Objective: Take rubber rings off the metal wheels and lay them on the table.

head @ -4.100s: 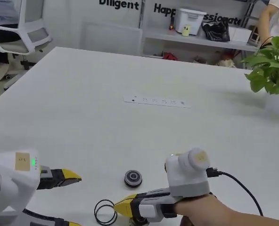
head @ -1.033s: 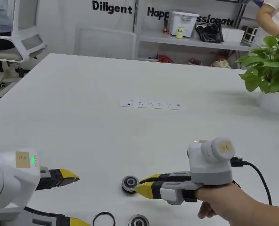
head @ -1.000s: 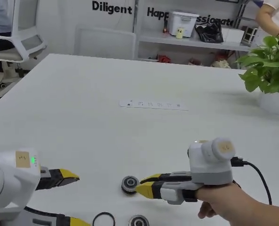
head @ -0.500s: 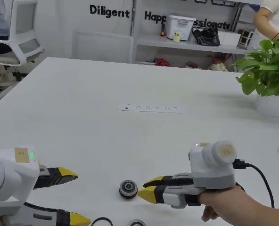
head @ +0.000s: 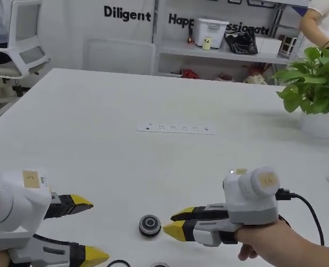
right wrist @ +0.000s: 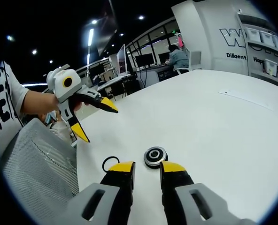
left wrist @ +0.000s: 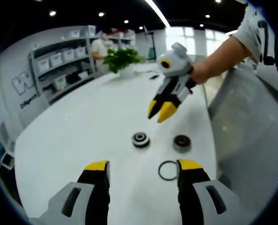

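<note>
A small metal wheel with a black rubber ring around it lies flat on the white table. It lies just beyond my right gripper's tips in the right gripper view, wheel. My right gripper hovers just right of it, jaws slightly apart and holding nothing. A loose rubber ring lies near the table's front edge beside a second wheel. My left gripper is wide open and empty at the lower left, short of the ringed wheel.
A white power strip lies mid-table. A potted plant stands at the far right edge. An office chair and shelves are beyond the table. A cable trails from the right gripper.
Four seconds ago the right gripper was low by the loose ring; it has since risen to the right of the ringed wheel, then drew back slightly. The head camera has tilted up.
</note>
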A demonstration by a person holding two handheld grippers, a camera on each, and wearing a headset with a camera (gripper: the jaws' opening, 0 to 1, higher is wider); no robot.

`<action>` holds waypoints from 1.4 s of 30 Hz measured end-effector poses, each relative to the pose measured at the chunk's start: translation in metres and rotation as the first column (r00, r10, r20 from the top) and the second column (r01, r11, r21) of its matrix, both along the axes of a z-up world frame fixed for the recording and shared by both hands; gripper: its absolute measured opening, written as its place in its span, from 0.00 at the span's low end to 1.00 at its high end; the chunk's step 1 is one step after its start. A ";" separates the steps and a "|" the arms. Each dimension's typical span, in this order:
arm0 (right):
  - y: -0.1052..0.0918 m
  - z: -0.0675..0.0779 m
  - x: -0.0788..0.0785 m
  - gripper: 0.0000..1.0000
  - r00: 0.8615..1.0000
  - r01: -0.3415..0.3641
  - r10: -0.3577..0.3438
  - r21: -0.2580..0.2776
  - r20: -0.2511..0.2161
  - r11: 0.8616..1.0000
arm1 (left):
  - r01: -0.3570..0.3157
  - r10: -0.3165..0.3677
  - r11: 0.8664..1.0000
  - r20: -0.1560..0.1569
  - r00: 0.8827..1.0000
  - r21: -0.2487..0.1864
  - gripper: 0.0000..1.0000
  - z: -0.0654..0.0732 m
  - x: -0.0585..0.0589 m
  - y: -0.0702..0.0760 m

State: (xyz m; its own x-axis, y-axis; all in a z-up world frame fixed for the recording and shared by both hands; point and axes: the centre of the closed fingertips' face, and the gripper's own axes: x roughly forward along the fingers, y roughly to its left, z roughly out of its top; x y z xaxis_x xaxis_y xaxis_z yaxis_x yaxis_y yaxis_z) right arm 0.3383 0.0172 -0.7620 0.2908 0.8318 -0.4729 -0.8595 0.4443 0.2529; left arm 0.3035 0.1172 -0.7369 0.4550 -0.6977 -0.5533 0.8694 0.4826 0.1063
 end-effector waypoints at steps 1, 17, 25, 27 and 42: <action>0.000 0.000 0.001 0.20 1.000 0.000 0.000 -0.001 0.004 1.000 | 0.000 0.000 1.000 0.001 1.000 0.000 0.58 0.000 0.001 0.000; -0.001 -0.005 0.009 0.22 0.999 -0.010 0.011 -0.024 0.049 1.000 | -0.011 0.011 1.000 0.008 1.000 0.001 0.58 -0.002 0.019 -0.001; -0.001 -0.006 0.012 0.22 0.998 -0.008 0.009 -0.029 0.059 1.000 | -0.019 0.019 1.000 0.016 1.000 -0.009 0.58 0.001 0.031 -0.003; -0.002 -0.006 0.013 0.22 0.998 -0.006 0.008 -0.030 0.061 1.000 | -0.022 0.022 1.000 0.015 1.000 -0.015 0.57 0.001 0.033 -0.003; -0.003 -0.013 0.018 0.22 0.997 -0.010 0.014 -0.046 0.076 0.999 | -0.006 0.006 1.000 0.002 1.000 -0.015 0.57 -0.005 0.044 -0.013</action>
